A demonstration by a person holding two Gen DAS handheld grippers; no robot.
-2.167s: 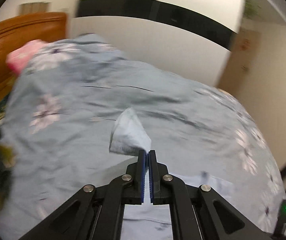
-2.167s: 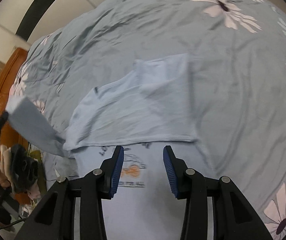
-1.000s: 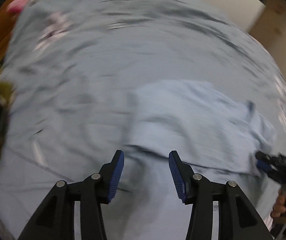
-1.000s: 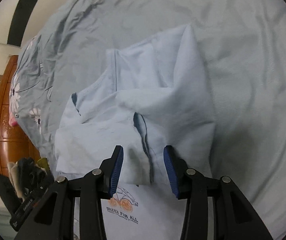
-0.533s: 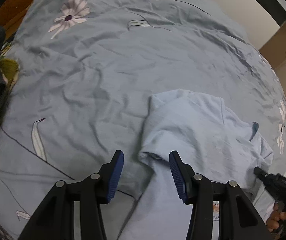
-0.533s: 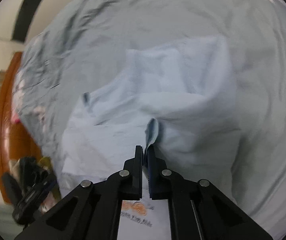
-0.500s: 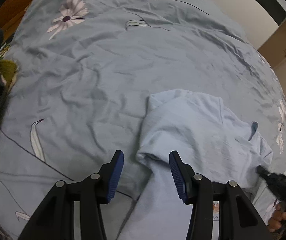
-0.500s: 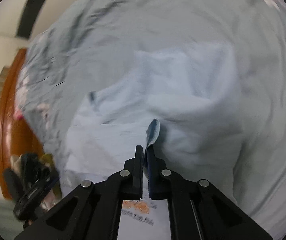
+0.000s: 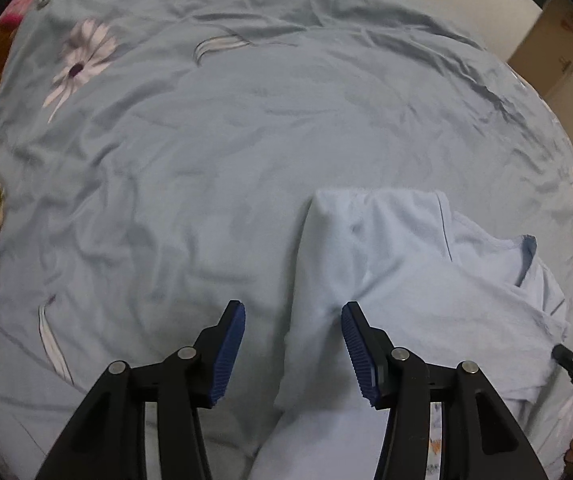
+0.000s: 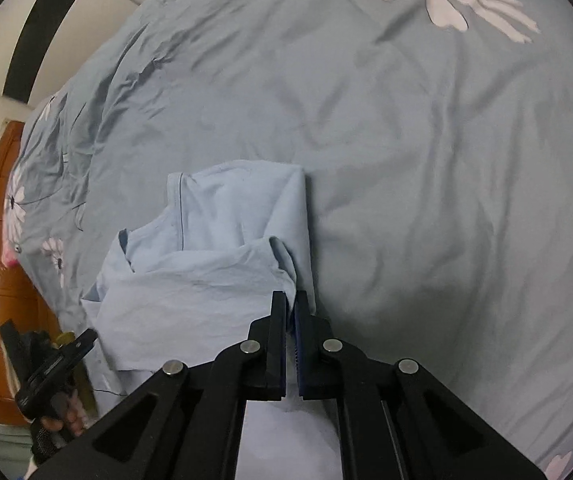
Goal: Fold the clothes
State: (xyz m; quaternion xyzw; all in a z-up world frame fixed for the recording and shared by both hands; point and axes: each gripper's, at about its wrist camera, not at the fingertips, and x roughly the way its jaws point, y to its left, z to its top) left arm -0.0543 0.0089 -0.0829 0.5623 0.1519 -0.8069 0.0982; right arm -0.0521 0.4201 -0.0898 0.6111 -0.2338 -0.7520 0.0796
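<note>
The pale blue T-shirt [image 10: 206, 280], low in the frame on the floral bedsheet [image 10: 426, 160], is only partly folded: the right gripper [image 10: 290, 300] pinches its folded sleeve edge, the left gripper [image 9: 292, 344] gapes empty, and further folds remain.

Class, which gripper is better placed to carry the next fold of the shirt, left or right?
Right, probably: the right gripper is shut on the shirt, while the left gripper hangs open, holding nothing.

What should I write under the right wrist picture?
Right gripper pinching a light blue T-shirt on a floral bedspread.
</note>
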